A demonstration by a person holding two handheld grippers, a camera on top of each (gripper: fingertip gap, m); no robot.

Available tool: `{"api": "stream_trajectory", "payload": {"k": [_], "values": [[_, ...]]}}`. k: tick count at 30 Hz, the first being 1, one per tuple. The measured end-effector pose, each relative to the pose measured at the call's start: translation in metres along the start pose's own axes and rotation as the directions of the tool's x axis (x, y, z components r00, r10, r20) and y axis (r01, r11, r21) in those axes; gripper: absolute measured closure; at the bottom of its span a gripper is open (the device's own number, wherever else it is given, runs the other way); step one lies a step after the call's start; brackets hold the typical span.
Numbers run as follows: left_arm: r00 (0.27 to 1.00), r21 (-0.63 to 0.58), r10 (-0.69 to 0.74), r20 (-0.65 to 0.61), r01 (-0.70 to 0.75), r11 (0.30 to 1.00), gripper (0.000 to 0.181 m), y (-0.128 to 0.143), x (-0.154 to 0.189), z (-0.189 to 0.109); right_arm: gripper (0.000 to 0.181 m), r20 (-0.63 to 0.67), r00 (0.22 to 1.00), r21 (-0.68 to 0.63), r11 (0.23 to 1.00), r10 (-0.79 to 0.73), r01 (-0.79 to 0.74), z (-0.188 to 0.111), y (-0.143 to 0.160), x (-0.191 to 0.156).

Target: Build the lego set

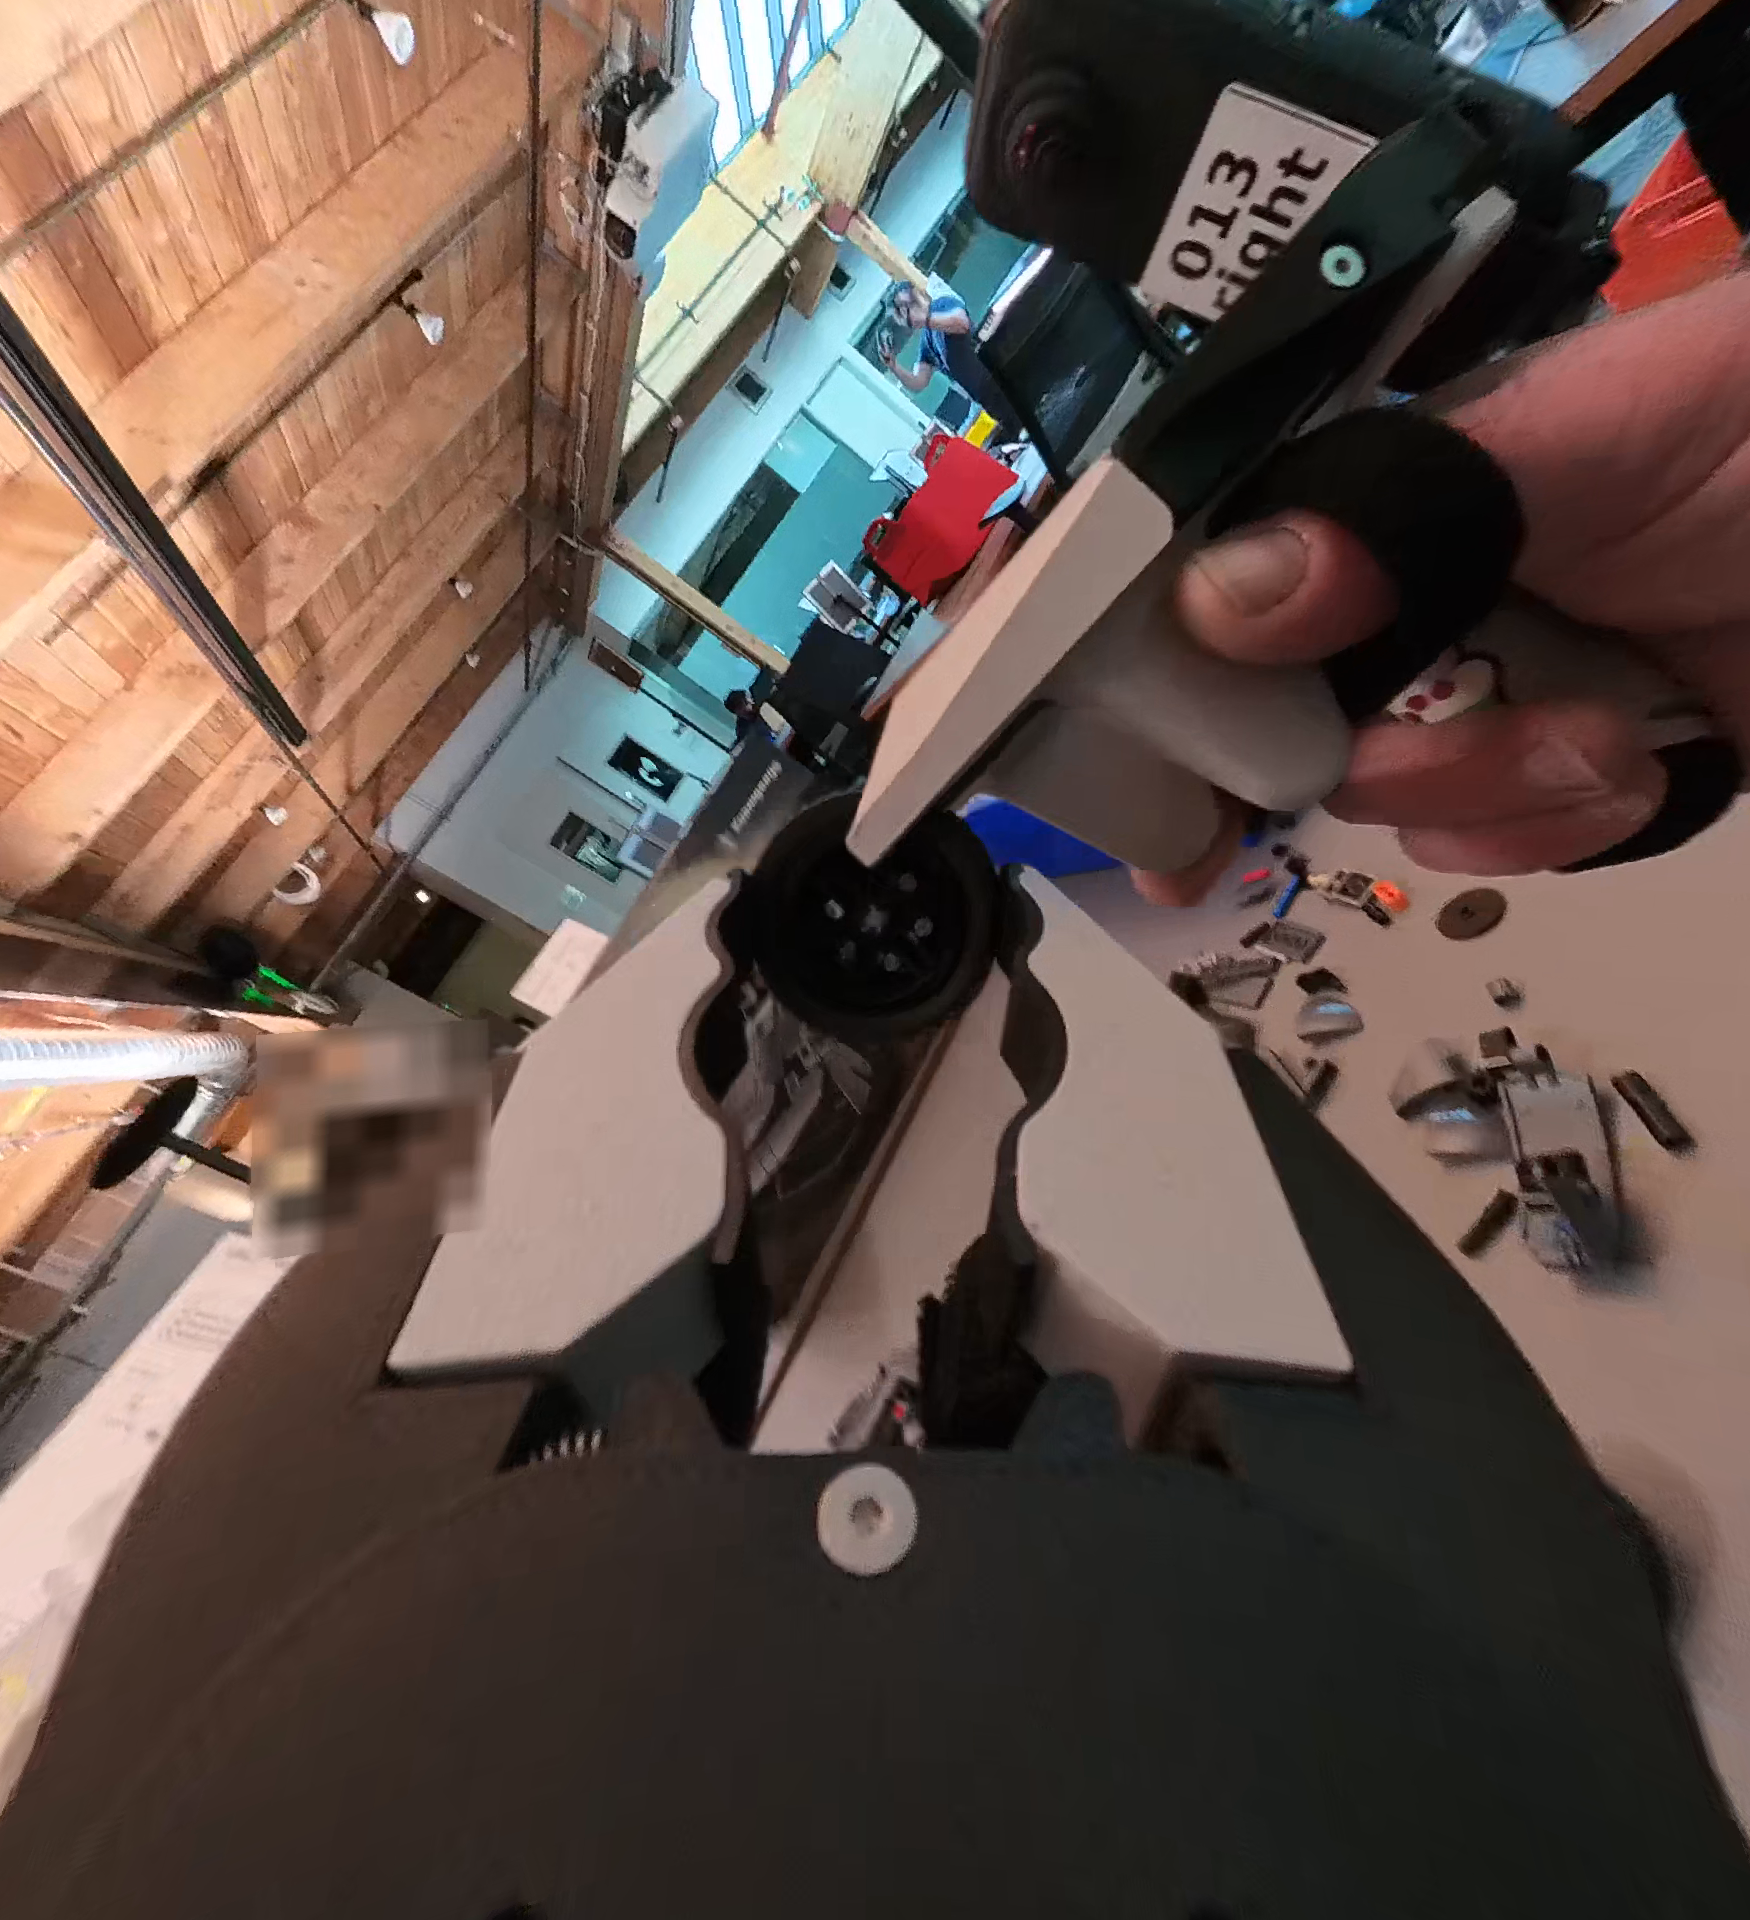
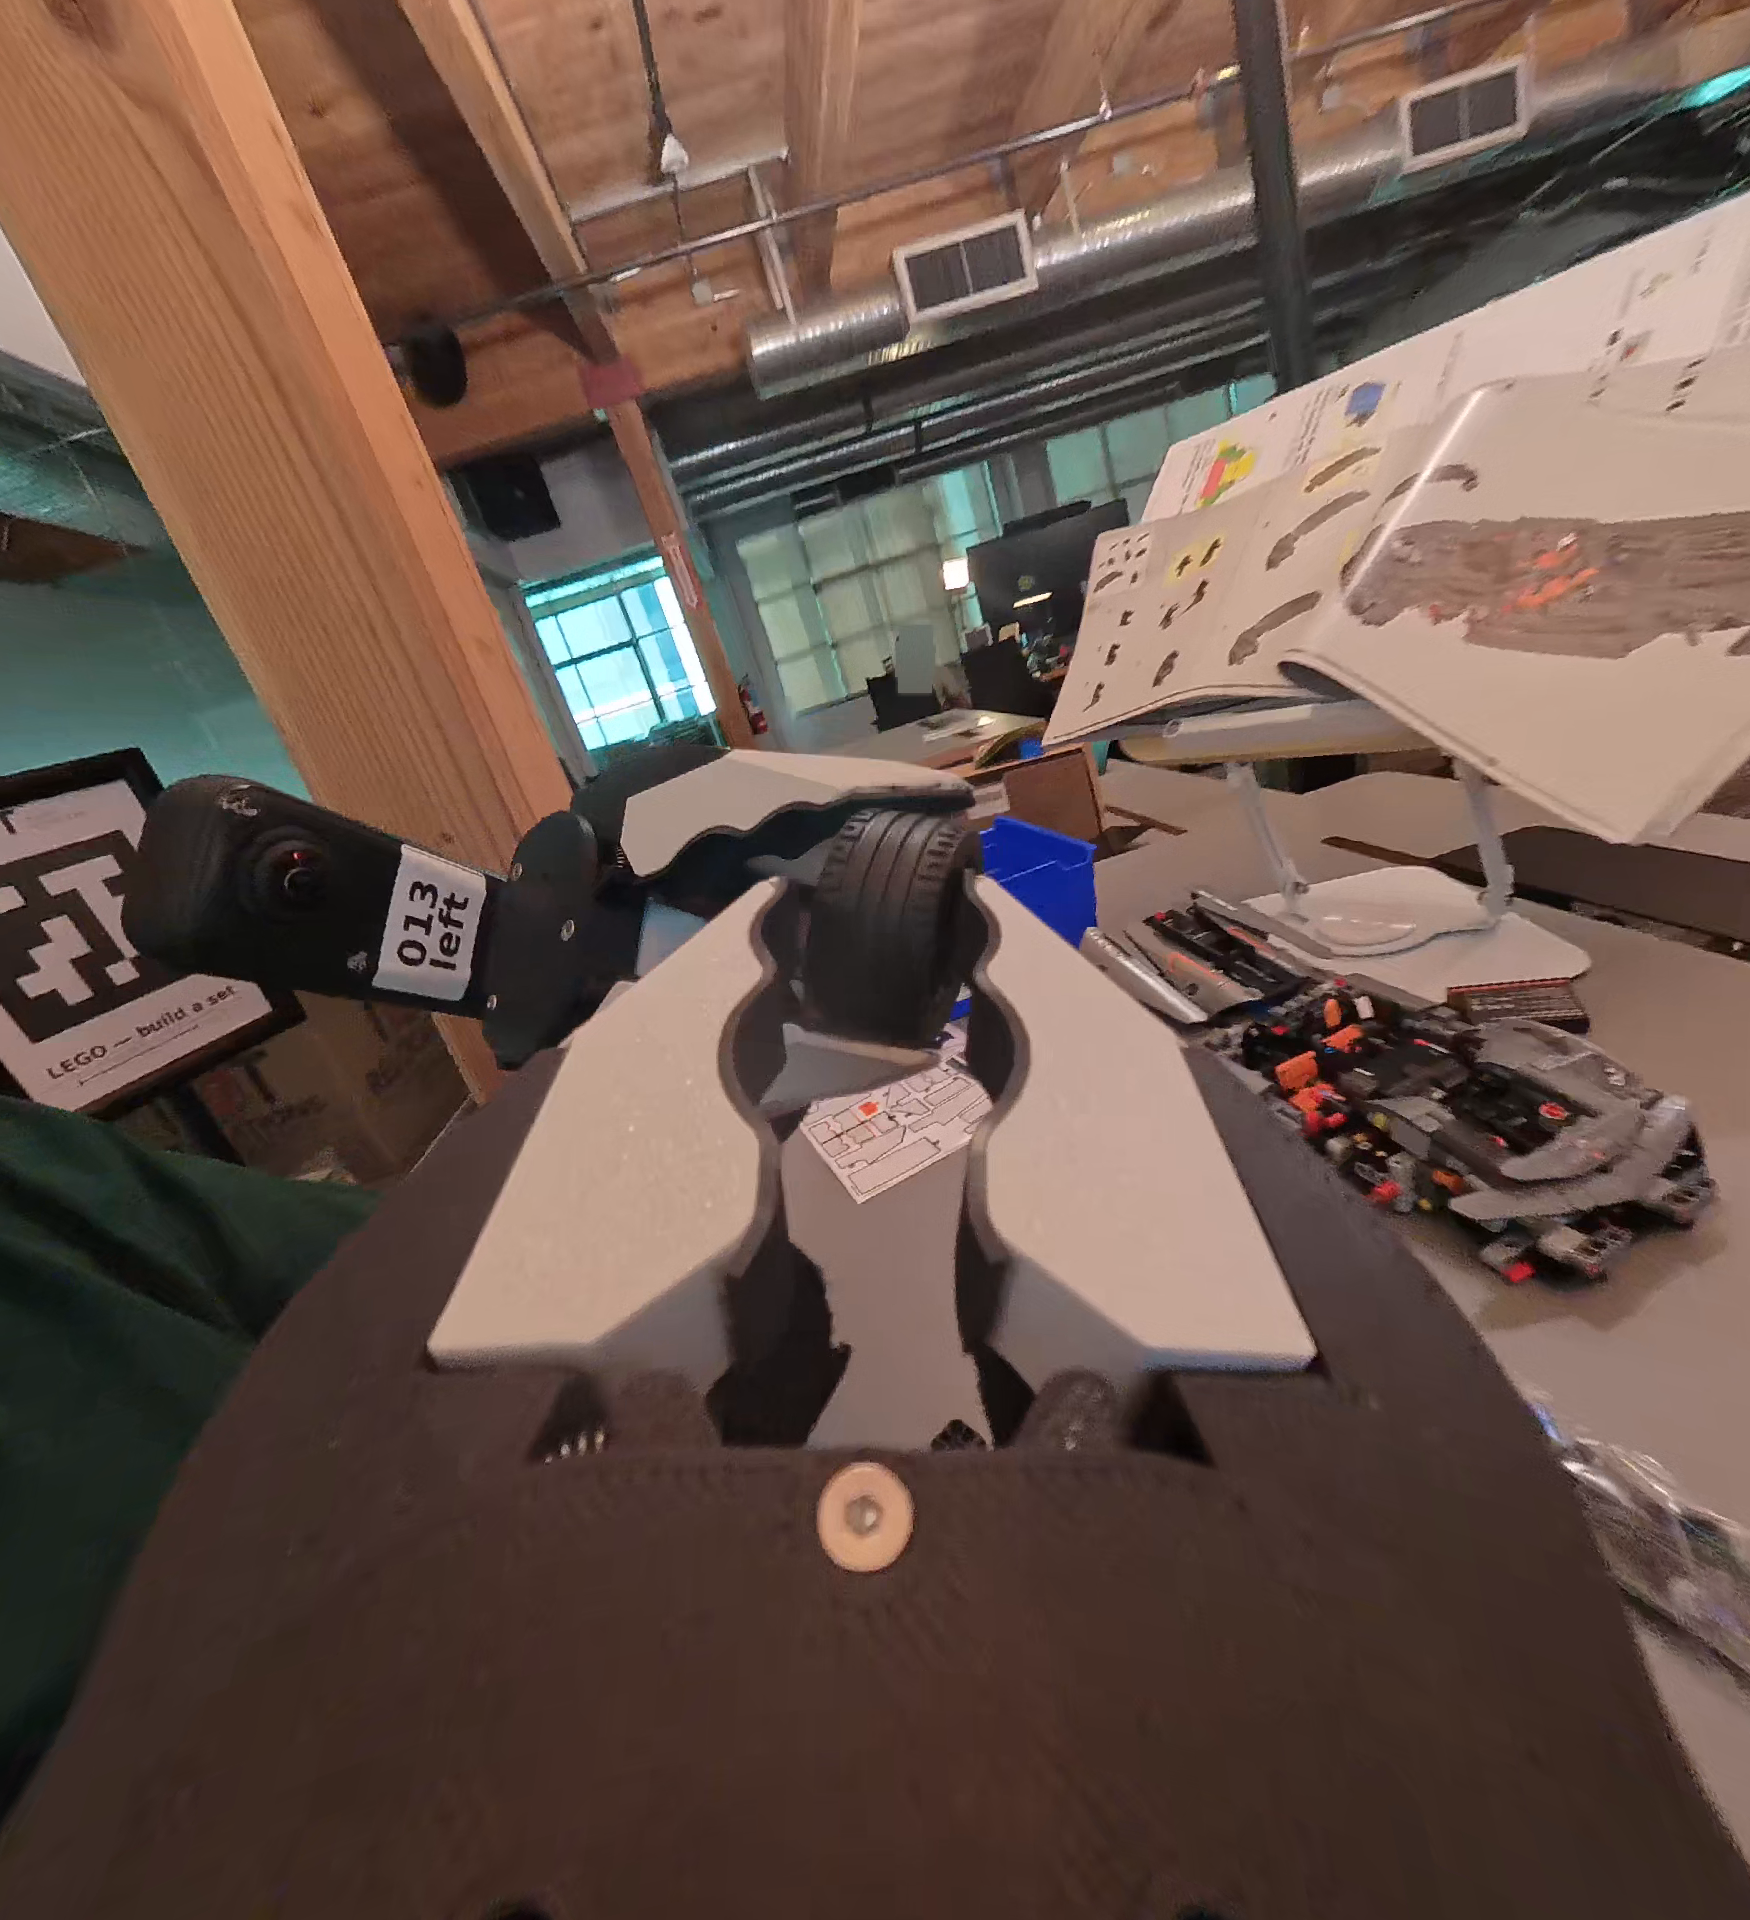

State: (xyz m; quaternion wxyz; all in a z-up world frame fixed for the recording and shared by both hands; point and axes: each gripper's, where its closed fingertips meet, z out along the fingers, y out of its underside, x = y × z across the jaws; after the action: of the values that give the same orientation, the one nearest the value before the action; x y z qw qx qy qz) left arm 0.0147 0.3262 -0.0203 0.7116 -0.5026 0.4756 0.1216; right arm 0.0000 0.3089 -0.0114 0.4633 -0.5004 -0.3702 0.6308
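Note:
A black lego wheel with its tyre (image 1: 871, 945) is held in the air between both grippers. My left gripper (image 1: 876, 914) is shut on its tread, and the hub face with several holes looks at the camera. The right gripper's flat grey finger (image 1: 985, 665) comes in from the upper right and touches that face. In the right wrist view my right gripper (image 2: 881, 904) is shut across the sides of the wheel (image 2: 886, 945). The left gripper's fingers (image 2: 777, 805) clamp it from above and below. A part-built grey and black lego car (image 2: 1453, 1122) lies on the table to the right.
An open instruction booklet (image 2: 1473, 582) stands on a stand behind the car. A blue bin (image 2: 1042, 873) and a sticker sheet (image 2: 892, 1132) lie beyond the wheel. Loose lego pieces (image 1: 1536, 1122) are scattered on the table. Clear bags (image 2: 1681, 1558) lie near right. A wooden post (image 2: 258, 416) and framed sign (image 2: 71, 935) stand left. My left and right fingertips are right by each other.

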Motion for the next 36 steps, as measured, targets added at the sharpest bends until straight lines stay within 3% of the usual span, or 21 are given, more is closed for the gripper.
{"api": "stream_trajectory", "payload": {"k": [2, 6, 9, 15, 18, 23, 25, 30, 34, 36], "values": [[0.999, -0.030, -0.041, -0.009, 0.041, 0.999, 0.136, 0.013, -0.002, -0.018, 0.144, 0.010, 1.000, -0.017, 1.000, -0.006, 0.007, 0.015, 0.006, -0.002], [0.992, -0.130, -0.110, -0.064, 0.101, 0.986, 0.136, 0.054, -0.001, -0.056, 0.143, -0.018, 0.997, -0.060, 0.995, -0.077, 0.076, 0.032, 0.015, 0.000], [0.959, -0.263, -0.181, -0.216, 0.121, 0.957, 0.136, 0.098, 0.016, -0.083, 0.149, -0.094, 0.983, -0.091, 0.984, -0.159, 0.151, 0.026, 0.014, 0.012], [0.877, -0.481, -0.334, -0.347, 0.139, 0.866, 0.136, 0.167, 0.043, -0.139, 0.154, -0.217, 0.955, -0.156, 0.973, -0.200, 0.169, 0.002, 0.025, 0.047], [0.756, -0.575, -0.490, -0.434, 0.186, 0.797, 0.135, 0.185, 0.073, -0.162, 0.155, -0.232, 0.958, -0.171, 0.976, -0.170, 0.131, -0.001, 0.036, 0.063], [0.680, -0.646, -0.571, -0.461, 0.184, 0.741, 0.134, 0.213, 0.107, -0.169, 0.155, -0.218, 0.966, -0.221, 0.971, -0.138, 0.089, 0.011, 0.057, 0.076], [0.639, -0.653, -0.605, -0.475, 0.205, 0.730, 0.120, 0.214, 0.115, -0.171, 0.154, -0.216, 0.963, -0.257, 0.961, -0.162, 0.104, 0.014, 0.064, 0.076], [0.651, -0.611, -0.603, -0.462, 0.259, 0.748, 0.111, 0.215, 0.095, -0.179, 0.155, -0.217, 0.947, -0.313, 0.936, -0.238, 0.163, 0.017, 0.065, 0.073], [0.770, -0.580, -0.534, -0.349, 0.269, 0.769, 0.114, 0.225, 0.040, -0.182, 0.151, -0.179, 0.930, -0.396, 0.888, -0.322, 0.232, 0.026, 0.069, 0.066], [0.833, -0.615, -0.497, -0.243, 0.263, 0.743, 0.117, 0.243, 0.009, -0.184, 0.148, -0.144, 0.918, -0.462, 0.846, -0.369, 0.268, 0.035, 0.077, 0.062]]}}
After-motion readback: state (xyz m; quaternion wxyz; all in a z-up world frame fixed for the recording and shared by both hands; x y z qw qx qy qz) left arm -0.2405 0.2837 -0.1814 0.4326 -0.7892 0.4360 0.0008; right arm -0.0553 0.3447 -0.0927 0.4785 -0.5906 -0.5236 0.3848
